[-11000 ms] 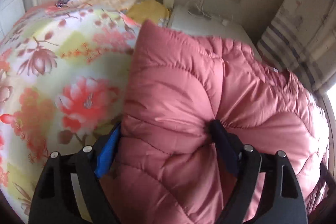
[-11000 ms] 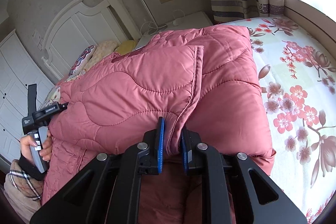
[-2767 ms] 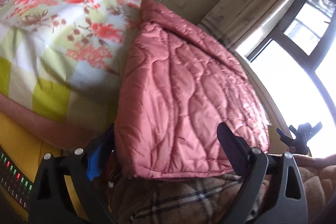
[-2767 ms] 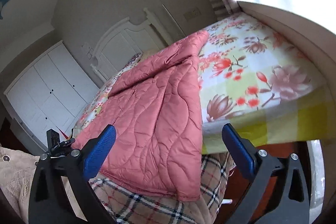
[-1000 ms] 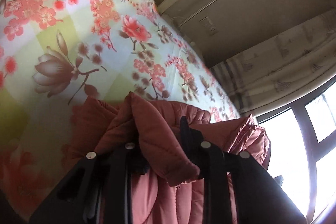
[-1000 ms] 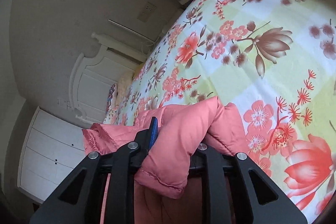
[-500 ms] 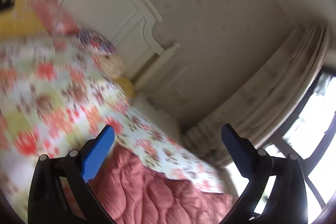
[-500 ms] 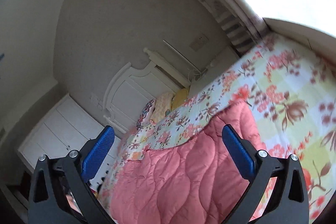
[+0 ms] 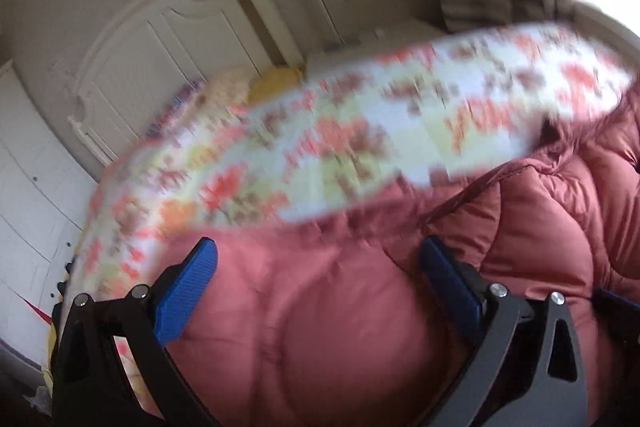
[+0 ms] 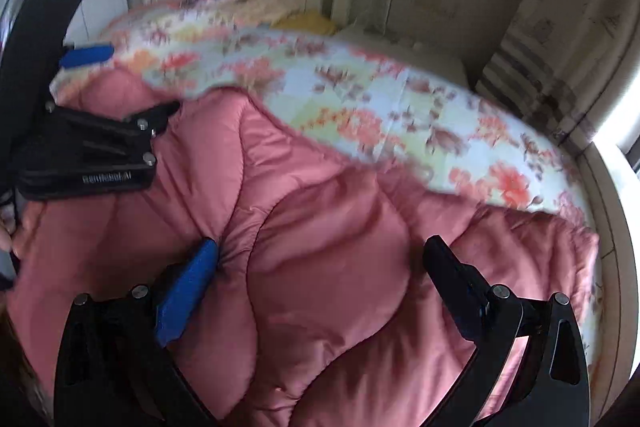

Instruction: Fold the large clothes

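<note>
Both my tools, left tool (image 9: 316, 283) and right tool (image 10: 320, 267), are spread wide over the pink coat (image 10: 320, 227) (nothing pinched). Next I grab an edge to fold again.

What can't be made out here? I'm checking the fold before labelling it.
- Left wrist: bedsheet pattern is motion-blurred.
- Both views: jacket's near edge is cut off by the frame and hidden behind the fingers.
- Right wrist: left gripper is partly cut off at the edge.

Soft window daylight, motion blur, fisheye warping
</note>
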A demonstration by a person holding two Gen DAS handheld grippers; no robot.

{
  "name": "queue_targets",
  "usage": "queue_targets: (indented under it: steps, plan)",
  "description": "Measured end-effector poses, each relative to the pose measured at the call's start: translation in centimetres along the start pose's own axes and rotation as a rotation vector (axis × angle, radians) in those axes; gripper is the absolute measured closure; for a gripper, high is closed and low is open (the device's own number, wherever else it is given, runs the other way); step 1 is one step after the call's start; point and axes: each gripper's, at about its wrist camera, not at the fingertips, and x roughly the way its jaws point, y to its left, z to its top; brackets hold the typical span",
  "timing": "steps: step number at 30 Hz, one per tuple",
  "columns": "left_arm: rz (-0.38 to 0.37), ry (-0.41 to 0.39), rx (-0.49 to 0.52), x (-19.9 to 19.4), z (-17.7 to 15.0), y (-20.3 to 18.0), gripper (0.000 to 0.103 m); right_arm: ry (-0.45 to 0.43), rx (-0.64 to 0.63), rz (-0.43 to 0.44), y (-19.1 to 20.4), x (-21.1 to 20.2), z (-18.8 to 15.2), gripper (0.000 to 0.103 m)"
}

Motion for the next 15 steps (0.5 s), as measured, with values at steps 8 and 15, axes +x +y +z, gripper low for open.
queue_targets:
  steps: [8, 15]
  plan:
    - [-0.050, -0.001, -0.095, 0.7, -2.1, 1.1, 0.002, -0.061, 0.089, 0.061, -1.0, -0.9, -2.3, 0.004]
    - [-0.040, -0.002, -0.107, 0.7, -2.0, 1.2, 0.002, -0.062, 0.092, 0.045, -0.8, -1.4, -1.5, 0.005]
